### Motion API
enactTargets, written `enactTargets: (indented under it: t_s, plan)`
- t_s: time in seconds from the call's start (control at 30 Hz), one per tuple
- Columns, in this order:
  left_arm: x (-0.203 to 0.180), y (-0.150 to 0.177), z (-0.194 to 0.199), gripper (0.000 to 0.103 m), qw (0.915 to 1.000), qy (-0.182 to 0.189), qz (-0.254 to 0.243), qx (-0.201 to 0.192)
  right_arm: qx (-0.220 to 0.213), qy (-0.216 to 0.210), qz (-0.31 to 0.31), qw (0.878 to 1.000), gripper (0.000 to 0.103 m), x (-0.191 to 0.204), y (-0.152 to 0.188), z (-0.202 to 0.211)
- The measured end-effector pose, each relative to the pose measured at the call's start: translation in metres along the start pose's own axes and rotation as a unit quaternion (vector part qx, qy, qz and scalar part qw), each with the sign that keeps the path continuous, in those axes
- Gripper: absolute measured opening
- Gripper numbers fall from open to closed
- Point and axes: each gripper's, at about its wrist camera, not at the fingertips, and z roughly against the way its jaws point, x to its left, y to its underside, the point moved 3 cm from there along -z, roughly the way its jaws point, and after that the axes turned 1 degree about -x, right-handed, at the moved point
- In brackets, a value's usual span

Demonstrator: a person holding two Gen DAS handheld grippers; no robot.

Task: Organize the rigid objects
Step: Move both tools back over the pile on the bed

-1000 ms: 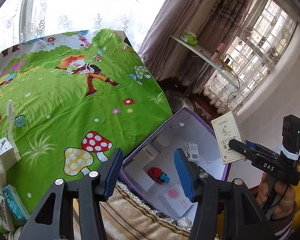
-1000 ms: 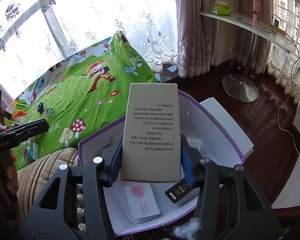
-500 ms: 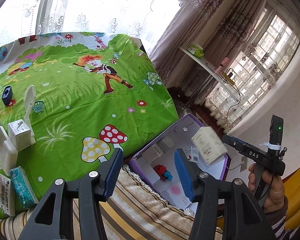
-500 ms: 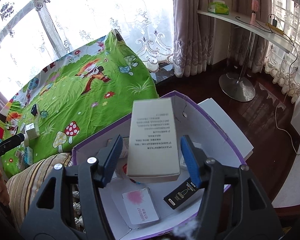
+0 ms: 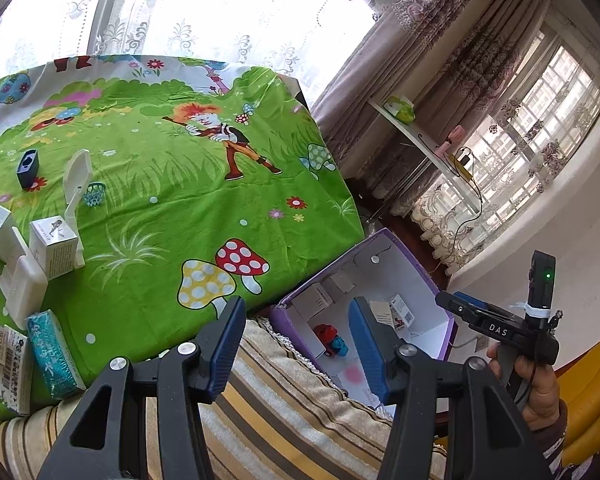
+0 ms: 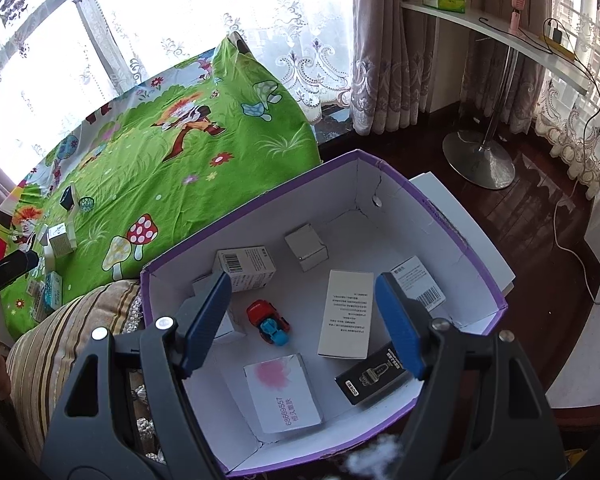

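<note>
Green cartoon sheet (image 6: 172, 184), purple box (image 6: 452, 216), one toy truck (image 6: 270, 322), seven cartons

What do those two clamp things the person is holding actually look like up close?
Each is a black plastic frame with silver bolts and two blue ribbed pads. From the left gripper you see the right gripper side-on: a black pistol-style handle lettered "DAS", an upright black unit with a green light, and white tape wound round it. The hand on it comes out of a striped cuff.
</note>
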Motion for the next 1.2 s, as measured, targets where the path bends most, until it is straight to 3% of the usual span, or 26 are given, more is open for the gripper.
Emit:
enactTargets:
  t_s: [0.43,0.8,1.2]
  plan:
    - [0.055,0.013,0.042,0.055,0.9973,-0.025,0.060,-0.032,0.008,-0.040,0.049,0.998,0.083,0.060,0.002,0.001]
    - [0.139,0.033,0.094,0.055,0.9834,-0.078,0.150,-0.067,0.027,-0.070,0.088,0.993,0.083,0.111,0.006,-0.010]
    - [0.189,-0.017,0.095,0.055,0.9792,-0.154,0.122,-0.052,0.034,-0.094,0.145,0.984,0.084,0.177,-0.013,-0.032]
